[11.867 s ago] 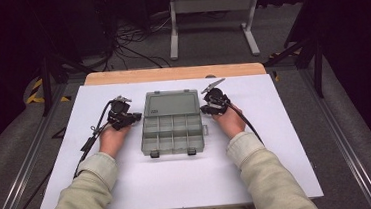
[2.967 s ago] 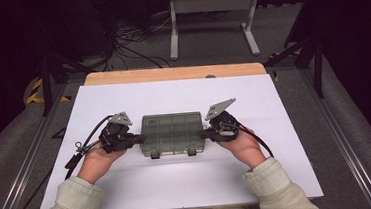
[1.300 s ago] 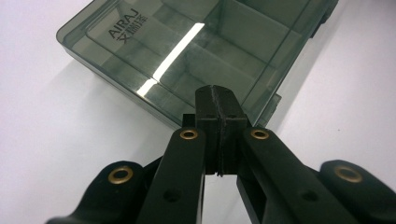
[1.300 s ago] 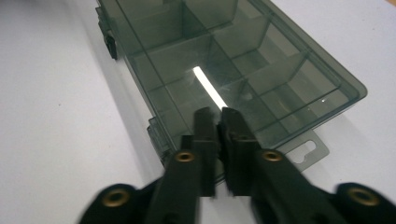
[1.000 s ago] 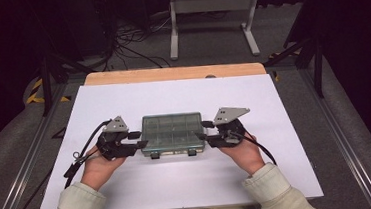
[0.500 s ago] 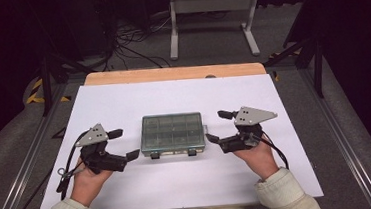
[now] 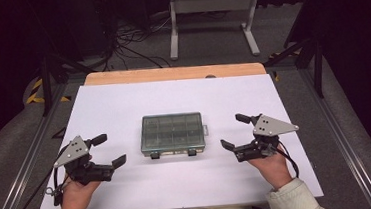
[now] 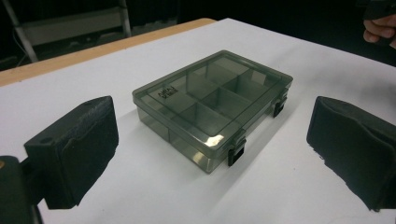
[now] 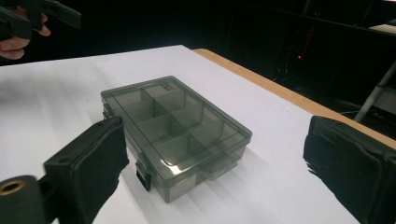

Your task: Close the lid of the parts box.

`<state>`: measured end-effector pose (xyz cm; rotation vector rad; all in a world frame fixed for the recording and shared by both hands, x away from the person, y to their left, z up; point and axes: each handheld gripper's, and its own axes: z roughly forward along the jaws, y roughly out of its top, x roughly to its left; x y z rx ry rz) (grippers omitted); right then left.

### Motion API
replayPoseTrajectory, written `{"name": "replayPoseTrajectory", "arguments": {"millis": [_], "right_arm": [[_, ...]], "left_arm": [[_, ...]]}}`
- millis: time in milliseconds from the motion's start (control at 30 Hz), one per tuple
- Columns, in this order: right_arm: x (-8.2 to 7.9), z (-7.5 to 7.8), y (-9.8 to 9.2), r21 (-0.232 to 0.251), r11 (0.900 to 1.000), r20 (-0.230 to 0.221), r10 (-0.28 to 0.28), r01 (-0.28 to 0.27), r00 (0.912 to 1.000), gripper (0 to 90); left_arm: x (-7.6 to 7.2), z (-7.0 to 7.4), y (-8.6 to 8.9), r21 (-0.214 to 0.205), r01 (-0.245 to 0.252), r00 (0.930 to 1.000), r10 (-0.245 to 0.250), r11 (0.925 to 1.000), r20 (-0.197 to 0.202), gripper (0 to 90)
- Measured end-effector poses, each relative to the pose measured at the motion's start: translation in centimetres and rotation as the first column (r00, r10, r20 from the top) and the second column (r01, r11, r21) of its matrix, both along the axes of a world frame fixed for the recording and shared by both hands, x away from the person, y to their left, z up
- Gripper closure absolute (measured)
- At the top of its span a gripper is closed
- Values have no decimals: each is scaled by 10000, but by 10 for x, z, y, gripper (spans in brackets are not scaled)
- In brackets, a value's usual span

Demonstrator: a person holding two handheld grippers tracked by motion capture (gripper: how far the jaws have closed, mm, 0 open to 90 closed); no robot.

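Organiser box [image 7: 172, 133] of smoky clear plastic lies shut and flat at the centre of the high view, on the white sheet of the bench [image 7: 123, 99]; its two dark latches [image 8: 236, 151] face the lower edge of the frame, toward the person. Left claw [image 7: 108, 150] hangs at lower left with jaws spread wide, grasping nothing; right claw [image 7: 235, 131] mirrors it at lower right, equally released and empty. Each sits well apart from the box, one to either short side, a stance that seems meant to leave the box untouched while keeping both tools aimed at it. Bare white surface rings the box on all sides, so either claw has free room to close in; the wooden strip [image 7: 173, 73] marks the bench's far edge at upper centre, and a metal stand [image 7: 211, 4] sits on the floor beyond.
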<state>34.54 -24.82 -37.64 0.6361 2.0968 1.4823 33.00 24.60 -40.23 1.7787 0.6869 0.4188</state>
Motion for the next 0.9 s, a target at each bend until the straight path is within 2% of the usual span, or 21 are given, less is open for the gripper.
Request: {"name": "replayPoseTrajectory", "arguments": {"millis": [67,167,267,400,500,633,767,900], "right_arm": [[-3,-3,-6,140,9999,104,-73,72,9999,31],[-6,-6,-10,221,9996,239,-179,174,9996,23],[-8,-10,-15,246,9993,312,-288,280,9991,17],[-13,-19,-22,335,9988,461,-365,350,9983,16],[-15,-25,-24,339,9985,459,-448,433,9979,16],[-17,-32,-28,357,9977,402,-596,582,9974,12],[-19,-38,-31,277,9976,367,-641,631,9973,12],[-17,-47,-34,204,9967,20,-783,782,9969,12]], "left_arm": [[-5,-4,6,-261,-154,9992,164,9995,368,27],[-6,-8,9,-322,-298,9987,311,9990,394,27],[-8,-16,13,-623,-409,9986,428,9972,301,27],[-12,-21,18,-697,-586,9964,626,9958,578,27],[-15,-25,20,-577,-544,9961,582,9968,666,26],[-19,-35,23,-768,-548,9939,617,9955,910,25],[-18,-40,26,-1002,-532,9942,621,9935,882,21],[-15,-44,30,-1125,-705,9940,792,9911,748,21]]}}
